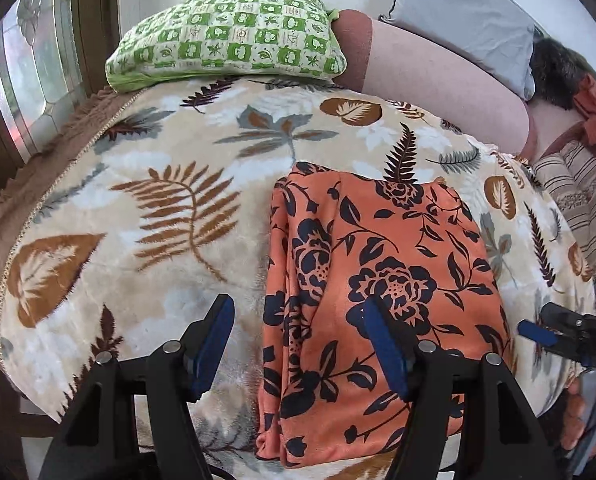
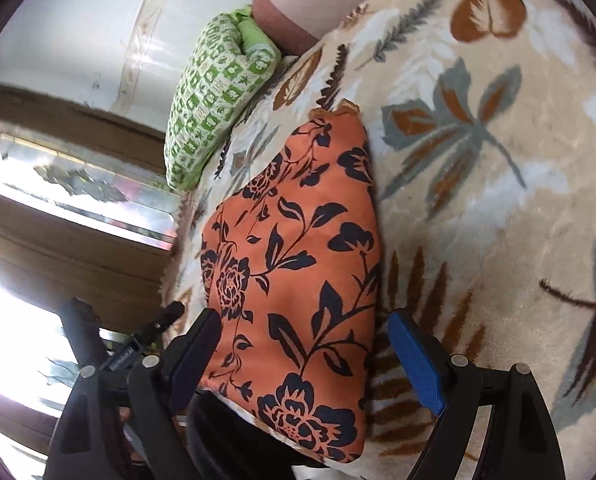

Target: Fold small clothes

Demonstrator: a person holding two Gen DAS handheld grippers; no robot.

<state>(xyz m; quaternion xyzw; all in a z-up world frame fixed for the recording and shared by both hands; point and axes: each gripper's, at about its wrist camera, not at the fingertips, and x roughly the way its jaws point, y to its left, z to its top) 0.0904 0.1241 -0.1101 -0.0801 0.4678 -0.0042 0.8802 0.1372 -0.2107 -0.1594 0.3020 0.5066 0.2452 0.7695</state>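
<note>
Your left gripper [image 1: 298, 344]: jaws wide apart, gripping nothing | your right gripper [image 2: 306, 352]: jaws wide, empty | folded orange floral garment [image 1: 382, 288] lies under both gaps, flat on leaf-print blanket [image 1: 146, 208] | bare blanket left of your left jaws; green pillow [image 1: 230, 36] far beyond.

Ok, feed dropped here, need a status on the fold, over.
Left gripper open, right gripper open, both empty. Orange floral garment folded flat on leaf blanket. Nothing in the way.
</note>
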